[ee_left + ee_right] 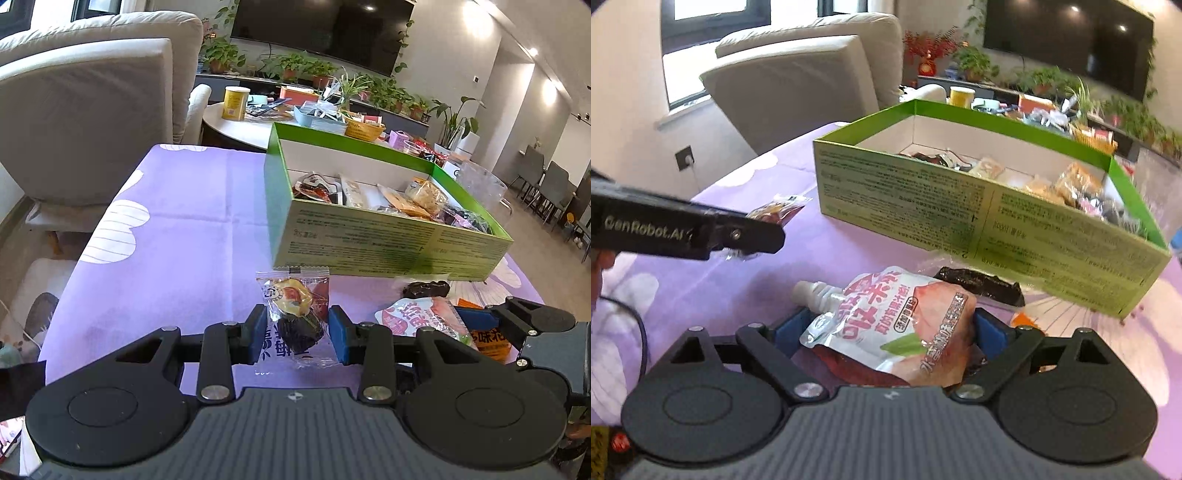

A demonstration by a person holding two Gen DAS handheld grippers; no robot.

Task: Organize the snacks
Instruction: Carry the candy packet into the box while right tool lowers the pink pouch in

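A clear packet with a yellow and dark sweet (295, 310) sits between the blue pads of my left gripper (297, 325), which is shut on it just above the purple tablecloth (177, 236). In the right wrist view, my right gripper (886, 325) is shut on a pink-and-white drink pouch (894, 321) with a white spout. The left gripper (753, 236) shows there from the side with its packet (779, 208). The green box (388, 240) (942, 199) stands open just beyond both grippers, with several snacks inside.
A dark flat packet (424, 288) (979, 285) and an orange packet (491, 339) lie on the cloth in front of the box. A beige armchair (92, 110) stands at the left. A round white table (240, 129) with a yellow can (235, 103) sits behind.
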